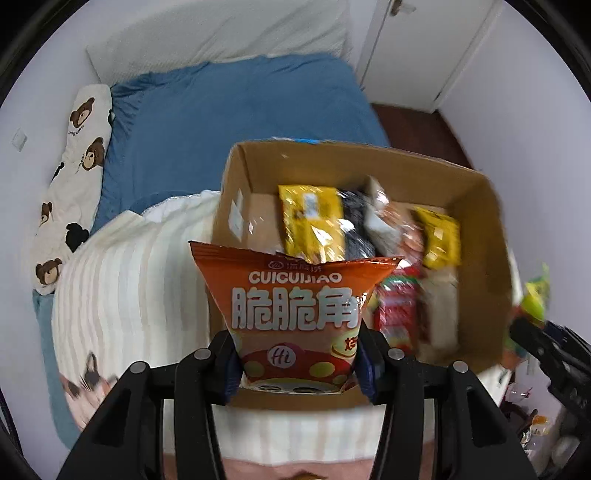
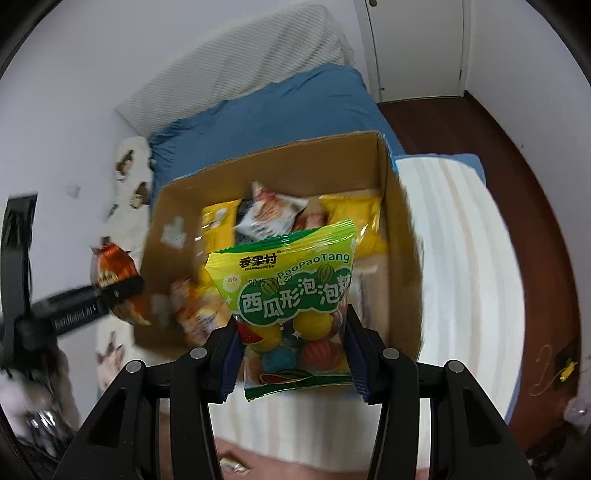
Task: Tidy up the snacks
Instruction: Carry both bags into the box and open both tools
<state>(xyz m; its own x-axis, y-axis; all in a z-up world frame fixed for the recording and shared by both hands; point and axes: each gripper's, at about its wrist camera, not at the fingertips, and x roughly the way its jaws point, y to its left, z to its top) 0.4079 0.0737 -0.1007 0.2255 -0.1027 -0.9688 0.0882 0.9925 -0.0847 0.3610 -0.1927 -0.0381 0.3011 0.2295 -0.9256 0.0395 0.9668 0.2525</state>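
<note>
Below both grippers lies a bed with a blue sheet (image 1: 229, 122), a white quilted headboard cushion (image 1: 221, 33) at its far end and a cream bear-print pillow (image 1: 74, 177) along the wall. A white ribbed blanket (image 1: 136, 288) covers the near part of the bed. On that blanket sits an open brown cardboard box (image 1: 476, 206), its flaps gone from sight and its walls upright. Inside the box lie several snack packets: two yellow packets (image 1: 310, 221), a dark packet with a white one beside it, and a red packet (image 1: 399, 310) nearer the front; motion blur hides their print.

The left gripper (image 1: 295, 365) holds an orange crinkle-edged snack bag (image 1: 295, 302) printed with "CUICUIJIAO" and large white Chinese characters, with yellow dots on a red band lower down. Its blue pads (image 1: 231, 373) press the bag's lower sides, and the bag stands upright above the box's near wall.

The right gripper (image 2: 291, 354) grips a green-topped clear candy bag (image 2: 291, 295) marked "PaoPaoTang", showing round watermelon-patterned balls in yellow, red and blue through its window. The blue pads (image 2: 231, 362) squeeze its lower half, and it hangs over the box's near edge. In the right wrist view the orange bag appears off to the left of the box, clamped in the other gripper.
</note>
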